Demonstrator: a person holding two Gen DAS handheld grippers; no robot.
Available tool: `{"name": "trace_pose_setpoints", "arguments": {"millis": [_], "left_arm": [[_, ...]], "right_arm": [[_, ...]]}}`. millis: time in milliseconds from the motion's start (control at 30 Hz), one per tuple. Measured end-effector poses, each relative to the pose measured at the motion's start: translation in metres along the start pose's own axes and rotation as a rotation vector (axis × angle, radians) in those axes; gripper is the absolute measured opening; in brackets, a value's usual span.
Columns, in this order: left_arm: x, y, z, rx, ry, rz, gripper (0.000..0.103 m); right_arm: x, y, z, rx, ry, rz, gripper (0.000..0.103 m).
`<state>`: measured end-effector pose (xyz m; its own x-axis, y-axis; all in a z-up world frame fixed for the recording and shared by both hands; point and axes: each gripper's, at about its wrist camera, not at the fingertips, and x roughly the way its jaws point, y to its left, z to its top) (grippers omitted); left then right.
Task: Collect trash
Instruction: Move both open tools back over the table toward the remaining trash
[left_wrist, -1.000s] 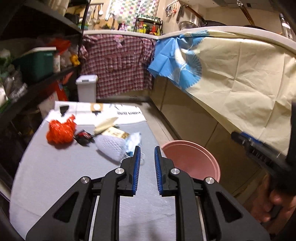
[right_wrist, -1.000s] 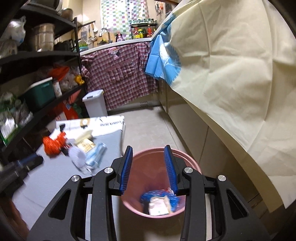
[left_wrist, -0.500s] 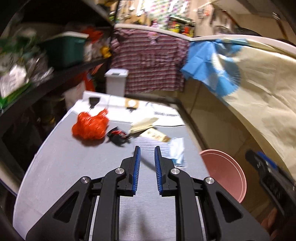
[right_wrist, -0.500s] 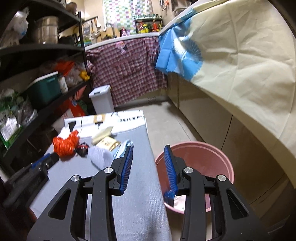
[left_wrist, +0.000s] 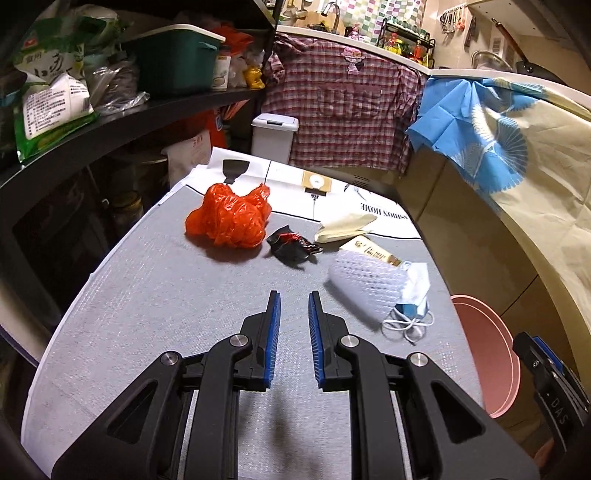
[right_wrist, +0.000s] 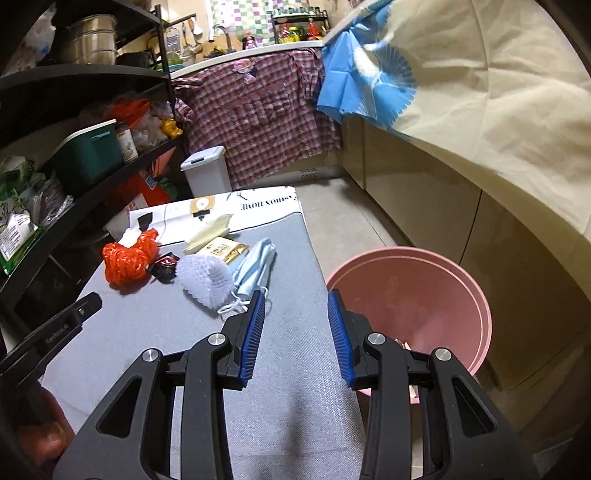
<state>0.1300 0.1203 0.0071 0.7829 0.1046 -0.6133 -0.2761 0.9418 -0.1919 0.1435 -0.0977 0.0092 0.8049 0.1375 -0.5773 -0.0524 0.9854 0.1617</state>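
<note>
The trash is all sitting in one cluster toward the far end of the tabletop (left_wrist: 155, 295): the crumpled orange bag (left_wrist: 229, 218), a small black-and-red wrapper (left_wrist: 291, 243) just beside it, a cream paper scrap (left_wrist: 343, 227), a tan packet (left_wrist: 373, 254), the white foam net (left_wrist: 364, 284) lying against that packet, and a blue face mask (left_wrist: 415, 295) with its loops trailing toward me. Nothing is picked up yet.

What's changed: a second ago my right gripper (right_wrist: 295, 328) was hanging over the pink bin (right_wrist: 424, 295), looking straight down at the scraps inside it. Now I've swung it back over the tabletop edge, with the mask's loops just ahead of its left finger. Its jaws are apart and empty. My left gripper (left_wrist: 293, 321) has come down and forward too, so the pile reads much nearer; its jaws stand only narrowly apart, nothing between them.

My read: one drop is finished and I'm lining up the next pick. The mask or foam net looks closest for the right side, and the bin sits right beside the tabletop for a short carry.
</note>
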Motion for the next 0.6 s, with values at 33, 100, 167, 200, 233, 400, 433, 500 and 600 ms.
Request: {"name": "trace_pose_setpoints", "arguments": {"millis": [33,100,167,200,233,400,433,500,600], "left_arm": [[0.001,0.002,0.000,0.002,-0.001,0.004,0.015],[0.003,0.006,0.000,0.008,-0.006,0.012,0.015],[0.007,0.011,0.000,0.020,-0.007,0.022,0.015],[0.009,0.013,0.000,0.027,-0.006,0.026,0.015],[0.012,0.014,0.000,0.033,-0.004,0.027,0.015],[0.021,0.025,0.001,0.059,-0.012,0.036,0.015],[0.023,0.026,0.001,0.064,-0.014,0.039,0.015],[0.028,0.028,0.002,0.068,-0.015,0.042,0.016],[0.035,0.030,0.004,0.069,-0.014,0.048,0.017]], "right_arm": [[0.004,-0.001,-0.001,0.011,0.006,0.003,0.036],[0.012,-0.001,-0.003,0.016,0.019,0.014,0.036],[0.020,0.002,-0.005,-0.003,0.025,0.033,0.036],[0.024,0.002,-0.006,-0.011,0.028,0.039,0.037],[0.029,0.002,-0.006,-0.007,0.036,0.039,0.037],[0.047,0.009,0.009,0.027,0.037,0.082,0.042],[0.051,0.011,0.012,0.034,0.036,0.091,0.043],[0.060,0.014,0.017,0.046,0.048,0.111,0.044],[0.079,0.021,0.023,0.032,0.068,0.121,0.045]]}}
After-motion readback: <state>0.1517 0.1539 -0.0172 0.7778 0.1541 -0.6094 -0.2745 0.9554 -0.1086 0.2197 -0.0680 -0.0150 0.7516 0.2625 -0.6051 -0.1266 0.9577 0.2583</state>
